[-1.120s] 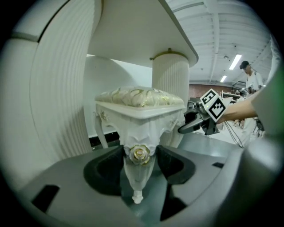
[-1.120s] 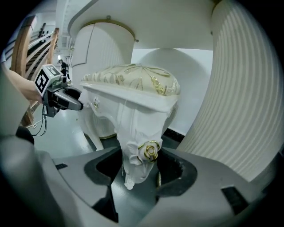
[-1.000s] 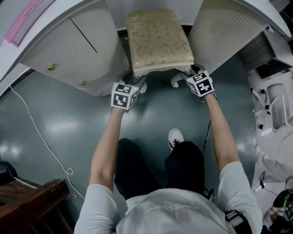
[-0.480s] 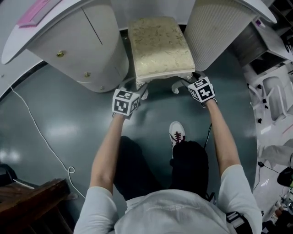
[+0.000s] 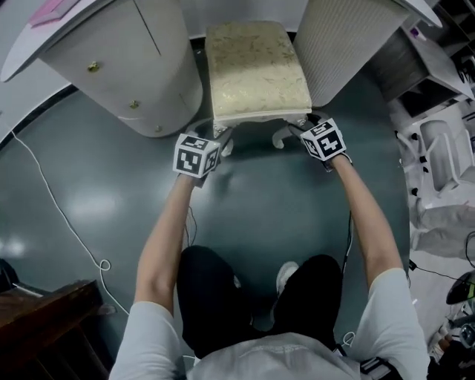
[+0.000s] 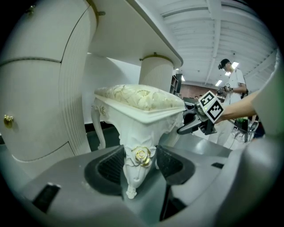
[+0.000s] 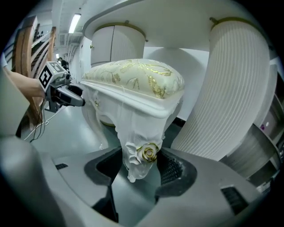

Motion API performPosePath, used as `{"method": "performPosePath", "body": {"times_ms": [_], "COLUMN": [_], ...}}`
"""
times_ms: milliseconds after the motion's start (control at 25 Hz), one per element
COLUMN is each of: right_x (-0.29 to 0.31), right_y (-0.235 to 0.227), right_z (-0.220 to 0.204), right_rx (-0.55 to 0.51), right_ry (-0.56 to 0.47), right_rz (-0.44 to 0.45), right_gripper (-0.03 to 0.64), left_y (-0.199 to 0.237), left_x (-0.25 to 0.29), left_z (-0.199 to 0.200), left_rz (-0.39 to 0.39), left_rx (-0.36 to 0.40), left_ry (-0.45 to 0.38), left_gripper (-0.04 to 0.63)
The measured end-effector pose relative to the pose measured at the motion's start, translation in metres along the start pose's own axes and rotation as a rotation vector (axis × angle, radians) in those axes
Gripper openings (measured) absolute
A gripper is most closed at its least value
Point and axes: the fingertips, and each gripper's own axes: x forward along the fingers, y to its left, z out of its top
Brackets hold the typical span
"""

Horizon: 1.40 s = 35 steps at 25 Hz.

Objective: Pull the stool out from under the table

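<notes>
here, the pull itself is the step in hand. the stool (image 5: pixel 258 70) stands on the floor (image 5: pixel 260 208) in the gap between the left pedestal (image 5: pixel 126 74) and the ribbed right pedestal (image 5: pixel 349 52). its near end is out on the open floor, and its far end lies about at the edge of the tabletop (image 5: pixel 89 15).

i hold the left gripper (image 5: pixel 220 141) on the front left leg (image 6: pixel 135 164) and the right gripper (image 5: pixel 299 126) on the front right leg (image 7: pixel 143 155), each low down by the carved gold rose.

the left gripper's fingers (image 6: pixel 108 166) stand wide, as the thick leg demands, with the ribbed pads closed against its sides. the right gripper's fingers (image 7: pixel 174 170) stand the same, and the leg fills the space between them. neither gripper touches anything else.

as i judge it, the stool is part way out. the next move calls for an even draw of both hands toward me, low and level, so the seat runs straight between the pedestals and strikes neither. the tapering legs could slip downward out of the pads, so the grip should stay firm.
</notes>
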Motion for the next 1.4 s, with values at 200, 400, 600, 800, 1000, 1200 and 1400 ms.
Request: {"method": "performPosePath", "body": {"times_ms": [200,400,600,800,1000,1200,1400], "right_x": [-0.016,-0.038,-0.063,-0.094,-0.127,-0.147,-0.163], "right_y": [0.013,0.043,0.066,0.086,0.107,0.127,0.142], "right_z": [-0.014,-0.034,-0.054,-0.076,-0.105,-0.118,-0.131], "right_rx": [-0.057,-0.112,-0.131,-0.115,-0.111,-0.108,-0.123], "right_ry": [-0.009,-0.03,-0.049,-0.064,-0.065,-0.086,-0.067], "right_rz": [-0.014,0.005,0.028,0.045,0.096,0.11,0.154], "right_gripper": [0.255,0.252,0.247,0.245,0.239,0.238,0.236], "left_y": [-0.02,-0.044,-0.069,-0.106,-0.145,-0.165,-0.18], "left_x": [-0.014,-0.041,-0.062,-0.085,-0.109,-0.131,-0.145], "left_z": [-0.013,-0.035,-0.053,-0.068,-0.088,-0.103,-0.114], "left_rz": [-0.006,0.024,0.038,0.045,0.002,-0.039,-0.093], "left_rx": [0.029,-0.005,-0.035,-0.052,-0.047,-0.036,-0.027], "left_ry": [0.058,0.026,0.018,-0.008,0.007,-0.016,-0.015], "left_gripper": [0.229,0.227,0.229,0.228,0.227,0.219,0.218]}}
